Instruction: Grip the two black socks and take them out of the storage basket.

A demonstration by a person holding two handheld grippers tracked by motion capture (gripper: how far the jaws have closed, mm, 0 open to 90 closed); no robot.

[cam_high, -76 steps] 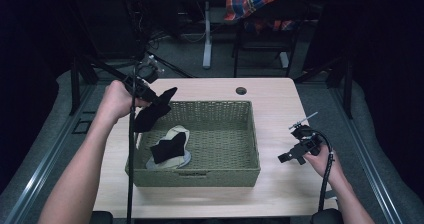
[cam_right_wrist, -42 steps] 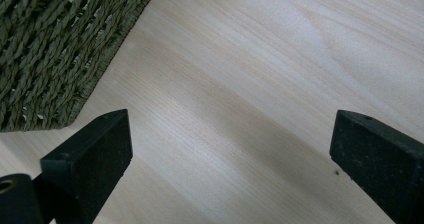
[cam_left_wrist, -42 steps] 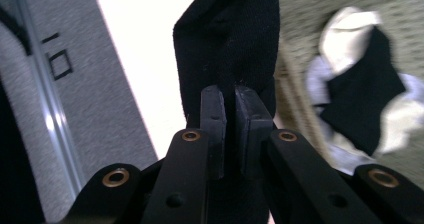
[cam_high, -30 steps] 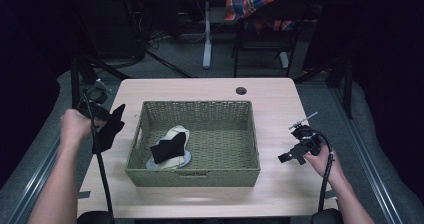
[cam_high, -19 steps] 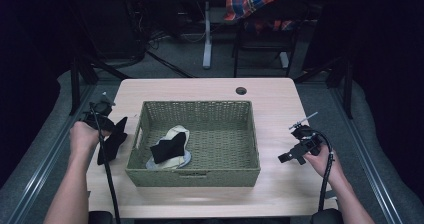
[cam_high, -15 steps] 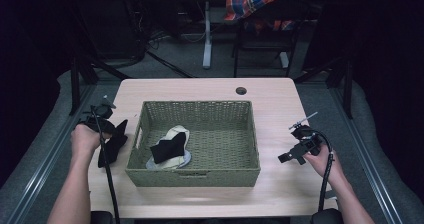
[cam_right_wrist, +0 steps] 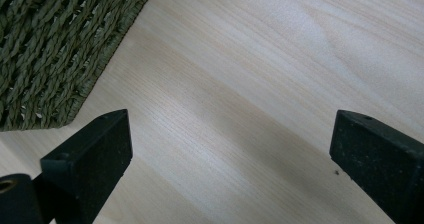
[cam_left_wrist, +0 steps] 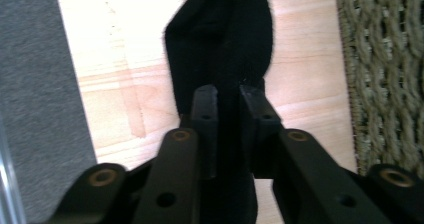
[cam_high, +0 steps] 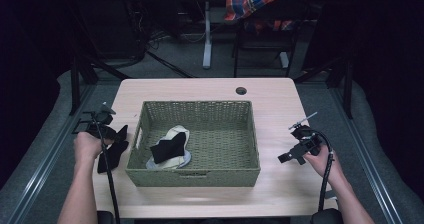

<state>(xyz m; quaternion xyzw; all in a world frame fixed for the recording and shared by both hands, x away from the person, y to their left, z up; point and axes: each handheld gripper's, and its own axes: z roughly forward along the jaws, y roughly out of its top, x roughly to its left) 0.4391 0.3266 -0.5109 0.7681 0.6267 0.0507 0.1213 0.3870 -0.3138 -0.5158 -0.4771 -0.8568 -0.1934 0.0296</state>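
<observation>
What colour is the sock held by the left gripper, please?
Black. The sock shows best in the left gripper view, pinched in the left gripper over the table.

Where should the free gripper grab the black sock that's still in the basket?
Probably its upper corner, from straight above. The black sock lies flat on a white cloth inside the basket, whose walls block any sideways approach. The right gripper is open and would have to reach over the rim.
</observation>
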